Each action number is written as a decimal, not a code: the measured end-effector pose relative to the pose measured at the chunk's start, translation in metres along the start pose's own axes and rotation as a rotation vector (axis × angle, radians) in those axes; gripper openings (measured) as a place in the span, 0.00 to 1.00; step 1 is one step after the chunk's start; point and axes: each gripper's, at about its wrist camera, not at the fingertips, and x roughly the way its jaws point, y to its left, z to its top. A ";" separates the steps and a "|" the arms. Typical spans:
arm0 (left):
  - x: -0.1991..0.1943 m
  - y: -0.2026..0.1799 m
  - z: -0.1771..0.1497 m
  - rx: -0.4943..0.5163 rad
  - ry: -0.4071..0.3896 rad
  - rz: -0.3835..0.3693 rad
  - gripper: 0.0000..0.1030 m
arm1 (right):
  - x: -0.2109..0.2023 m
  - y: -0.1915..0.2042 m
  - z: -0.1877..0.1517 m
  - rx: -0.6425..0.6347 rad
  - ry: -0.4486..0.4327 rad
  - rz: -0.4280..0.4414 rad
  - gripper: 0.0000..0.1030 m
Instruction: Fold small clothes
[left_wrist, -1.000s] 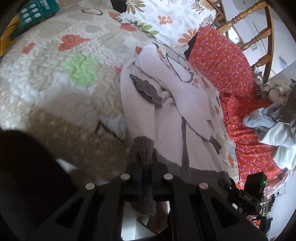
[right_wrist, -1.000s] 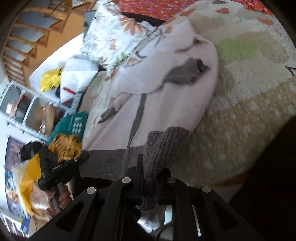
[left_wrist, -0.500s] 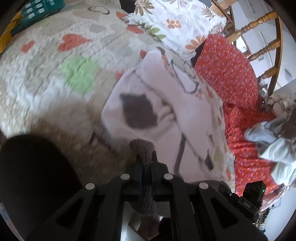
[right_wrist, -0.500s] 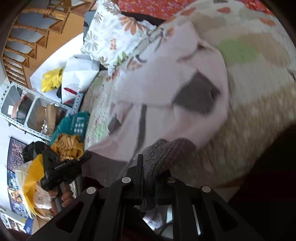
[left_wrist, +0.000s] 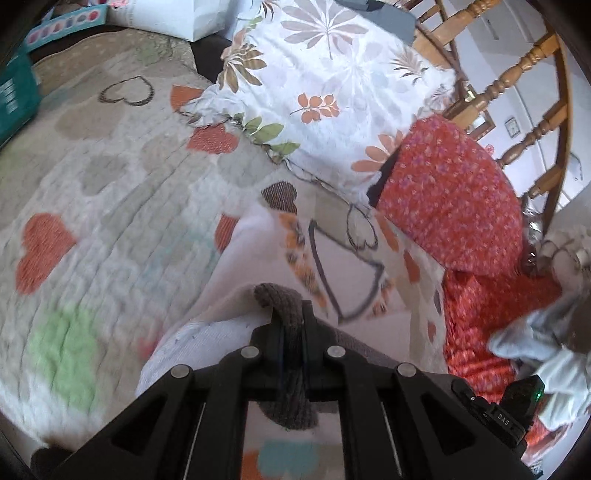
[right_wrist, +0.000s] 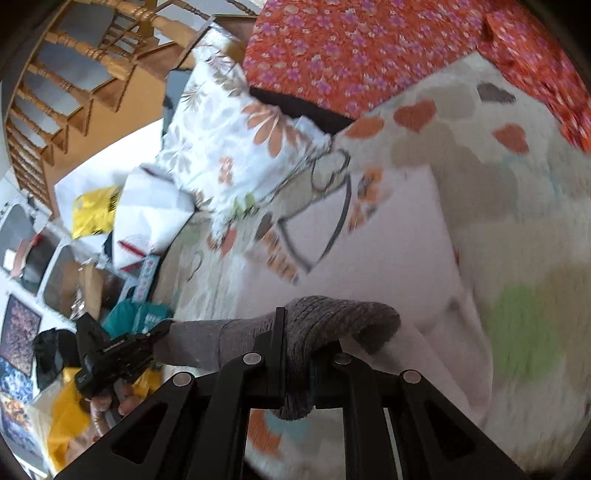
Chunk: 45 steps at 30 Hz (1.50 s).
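Observation:
A pale pink small sweater (left_wrist: 354, 280) with a grey ribbed hem lies on the heart-patterned quilt (left_wrist: 110, 206); it also shows in the right wrist view (right_wrist: 399, 243). My left gripper (left_wrist: 291, 314) is shut on one corner of the grey hem (left_wrist: 280, 295). My right gripper (right_wrist: 295, 332) is shut on the other hem corner (right_wrist: 332, 314). Both hold the hem lifted over the sweater's body, toward the printed chest. The left gripper (right_wrist: 110, 354) shows at the left of the right wrist view.
A floral pillow (left_wrist: 332, 85) and a red flowered cushion (left_wrist: 454, 192) lie beyond the sweater. A pile of pale clothes (left_wrist: 546, 339) sits at the right. A wooden chair (left_wrist: 517, 74) stands behind. A teal box (left_wrist: 14, 92) is at the far left.
Both grippers have carried the grey hem up and forward over the sweater, folding the lower part onto the upper. The grey pocket patch is now covered.

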 end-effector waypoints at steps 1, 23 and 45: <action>0.014 -0.003 0.010 -0.002 0.006 0.012 0.06 | 0.010 -0.003 0.013 0.004 0.000 -0.011 0.09; 0.184 0.025 0.112 -0.168 0.104 0.075 0.08 | 0.174 -0.078 0.133 0.169 0.067 -0.133 0.14; 0.130 0.061 0.094 -0.069 0.115 0.116 0.66 | 0.119 -0.111 0.135 0.198 0.038 -0.192 0.59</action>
